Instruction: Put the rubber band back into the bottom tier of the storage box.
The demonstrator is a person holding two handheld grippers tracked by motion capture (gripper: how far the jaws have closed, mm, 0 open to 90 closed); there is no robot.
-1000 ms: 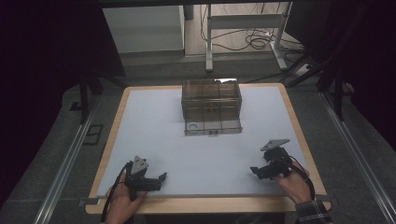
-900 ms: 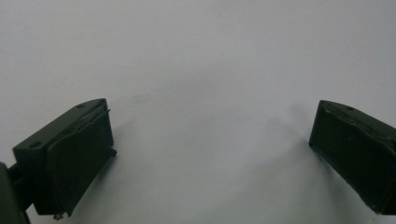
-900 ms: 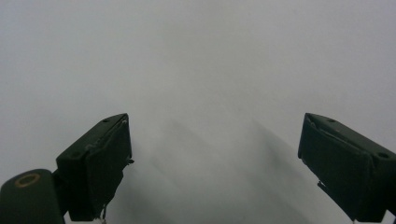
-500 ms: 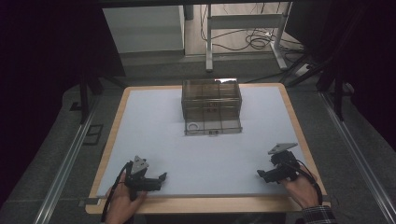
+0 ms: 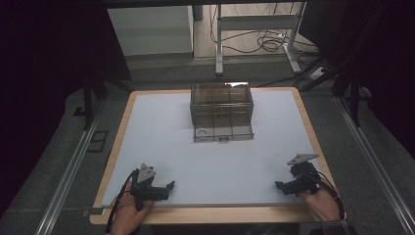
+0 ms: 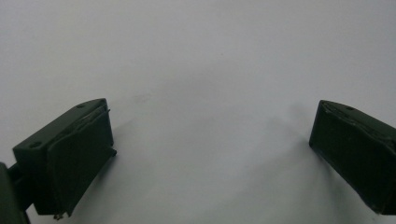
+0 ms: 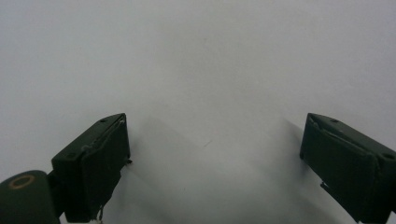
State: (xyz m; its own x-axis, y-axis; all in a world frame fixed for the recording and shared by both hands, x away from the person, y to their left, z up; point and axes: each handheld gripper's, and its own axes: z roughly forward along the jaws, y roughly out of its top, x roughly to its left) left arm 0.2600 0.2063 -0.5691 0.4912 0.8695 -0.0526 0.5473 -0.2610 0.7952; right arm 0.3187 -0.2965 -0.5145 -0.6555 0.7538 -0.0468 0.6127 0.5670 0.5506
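White counter [image 5: 161, 142] with wooden rim, set in a dim room with cables on the floor behind. One clear compartmented box [image 5: 221, 111] near the far edge, at its middle. Two hand-held grippers: left hand-held gripper [image 5: 169, 186] near the front left corner, right hand-held gripper [image 5: 278, 185] near the front right corner, both spread wide, empty, over bare counter.

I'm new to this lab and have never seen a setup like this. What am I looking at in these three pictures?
A person sits at a white table, holding a handheld two-jaw tool in each hand: the left gripper and the right gripper. The high view looks down from above. The other two pictures come from cameras on the tools, looking past their black fingers at bare tabletop. Both grippers are open and hold nothing. At the table's far side stands a clear compartmented box with a small ring in it.
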